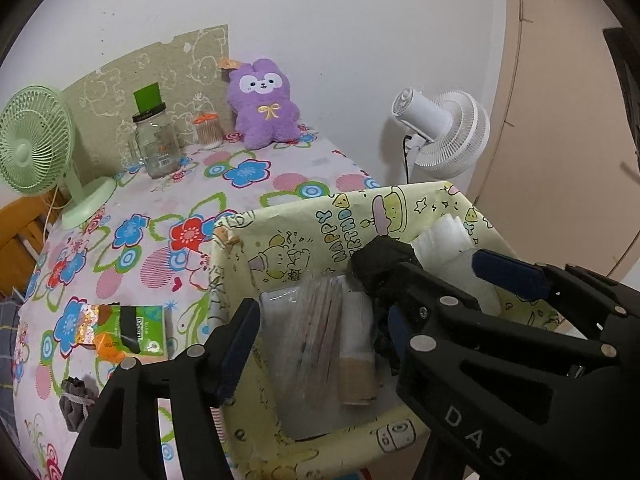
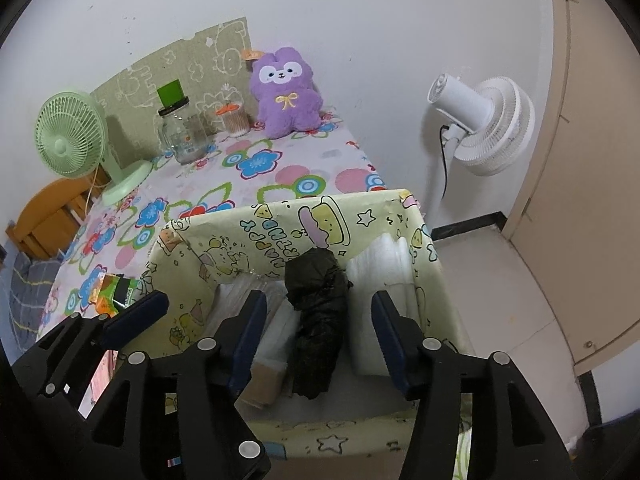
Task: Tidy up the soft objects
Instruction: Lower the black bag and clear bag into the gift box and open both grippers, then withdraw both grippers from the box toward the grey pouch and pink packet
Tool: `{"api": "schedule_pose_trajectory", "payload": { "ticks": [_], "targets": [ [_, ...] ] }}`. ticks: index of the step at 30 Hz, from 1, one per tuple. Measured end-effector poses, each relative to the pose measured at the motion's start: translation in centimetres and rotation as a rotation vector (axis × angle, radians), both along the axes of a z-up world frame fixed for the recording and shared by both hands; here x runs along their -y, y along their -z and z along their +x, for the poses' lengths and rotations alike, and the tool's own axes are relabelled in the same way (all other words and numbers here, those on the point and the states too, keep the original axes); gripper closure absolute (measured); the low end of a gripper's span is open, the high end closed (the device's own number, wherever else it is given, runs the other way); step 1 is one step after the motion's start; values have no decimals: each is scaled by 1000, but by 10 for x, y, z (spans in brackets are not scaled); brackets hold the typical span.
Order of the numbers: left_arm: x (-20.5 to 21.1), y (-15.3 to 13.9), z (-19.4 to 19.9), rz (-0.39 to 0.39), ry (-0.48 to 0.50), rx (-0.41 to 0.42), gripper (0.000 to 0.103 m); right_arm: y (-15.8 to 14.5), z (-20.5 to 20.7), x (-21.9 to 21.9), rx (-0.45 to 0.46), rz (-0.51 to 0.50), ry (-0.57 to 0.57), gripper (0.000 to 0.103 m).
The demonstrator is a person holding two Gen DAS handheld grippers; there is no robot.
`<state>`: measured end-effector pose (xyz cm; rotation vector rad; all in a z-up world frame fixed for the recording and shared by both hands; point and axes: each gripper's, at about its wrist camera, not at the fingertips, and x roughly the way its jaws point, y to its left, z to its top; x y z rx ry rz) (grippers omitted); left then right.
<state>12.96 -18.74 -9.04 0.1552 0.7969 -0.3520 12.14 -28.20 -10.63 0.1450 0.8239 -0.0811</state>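
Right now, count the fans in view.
2: a green fan on the table's far left, and a white fan standing on the floor, right of the table. Others could be hidden.

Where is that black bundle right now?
In the right wrist view the black bundle lies inside the yellow cartoon box, between white foam and clear packets, with the open right gripper straddling it.

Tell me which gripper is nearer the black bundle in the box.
Right. The right gripper straddles the black bundle, jaws open; the left gripper hangs beside it.

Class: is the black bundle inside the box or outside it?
Inside: the black bundle lies within the box walls, between open jaws.
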Motion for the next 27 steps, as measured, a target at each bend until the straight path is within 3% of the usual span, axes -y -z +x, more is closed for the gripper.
{"api": "schedule_pose_trajectory", "payload": {
  "ticks": [10, 13, 16, 22, 27],
  "targets": [
    [-15, -12, -11, -43, 3, -1, 27, -14, -17, -4, 28, -18, 38, 28],
    [-20, -16, -15, -30, -25, 17, 18, -18, -22, -6, 38, -24, 43, 24],
    [-28, -19, -18, -49, -27, 17, 16, -23, -27, -10, 52, -22, 43, 21],
    [-42, -24, -27, -35, -49, 48, 6, -30, -36, -22, 69, -39, 20, 19],
    [-55, -30, -34, -41, -61, 62, 5, -35, -42, -34, 89, -48, 2, 16]
  ]
}}
